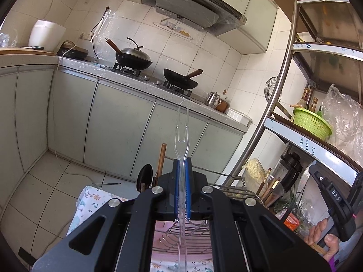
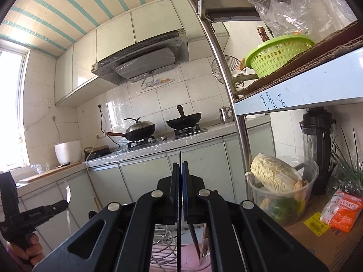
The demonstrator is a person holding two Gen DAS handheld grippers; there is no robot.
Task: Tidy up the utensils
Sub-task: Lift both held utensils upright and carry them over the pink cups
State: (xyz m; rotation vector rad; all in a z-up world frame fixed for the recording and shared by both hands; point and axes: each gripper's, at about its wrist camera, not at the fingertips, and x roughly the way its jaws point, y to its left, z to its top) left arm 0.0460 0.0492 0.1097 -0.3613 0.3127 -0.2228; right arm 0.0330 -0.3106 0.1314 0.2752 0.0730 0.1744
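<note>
Left gripper (image 1: 182, 172): jaws drawn narrow, blue pads clamped on the stem of a clear plastic fork (image 1: 181, 136), whose two tines project ahead and upward beyond the fingertips while its handle trails back beneath the gripper. Directly below the left gripper lies a wire rack (image 1: 181, 238) on a pink floral cloth (image 1: 90, 201); just ahead and to its left stand a black spoon (image 1: 145, 176) and a wooden handle (image 1: 162, 158), upright. Right gripper (image 2: 180, 172): jaws likewise nearly together, holding a thin dark utensil (image 2: 180, 204) seen edge-on, its kind uncertain; its tip rises just past the fingertips. Below this gripper the same wire rack (image 2: 163, 249) shows. To its right, a shelf (image 2: 317, 238) bears a tub of cabbage (image 2: 279, 181). Far ahead of both: the tabletop (image 1: 127, 77) with two woks. Judged risks: the slick, slender fork may pivot or slip between the pads if tilted quickly; both long utensils could snag on the rack wires or strike the upright items during lowering.
</note>
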